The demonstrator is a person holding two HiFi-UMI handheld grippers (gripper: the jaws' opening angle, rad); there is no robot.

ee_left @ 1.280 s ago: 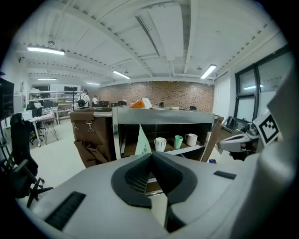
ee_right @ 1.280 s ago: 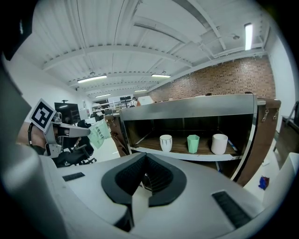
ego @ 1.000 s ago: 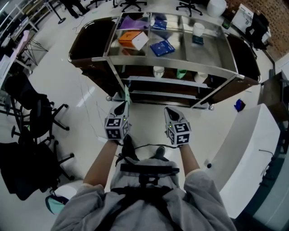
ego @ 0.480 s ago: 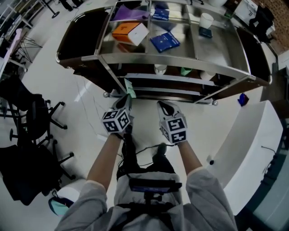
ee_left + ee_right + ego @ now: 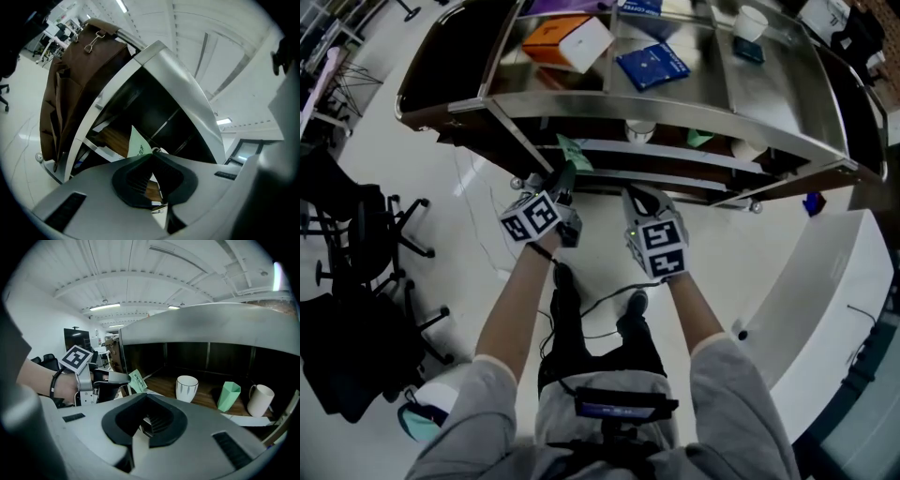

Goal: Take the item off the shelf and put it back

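- The green packet (image 5: 136,380) is carrying dark print, too small for reading.
- The blue book (image 5: 652,66) on the cart (image 5: 787,98) is showing white lettering, blurred beyond reading.
- No text anywhere is coming through legibly.

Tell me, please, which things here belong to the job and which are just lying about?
In the job: green packet, pinched in the left gripper; wooden shelf of the cart.
Lying about: white cup, green cup, white mug, orange box, blue booklet.
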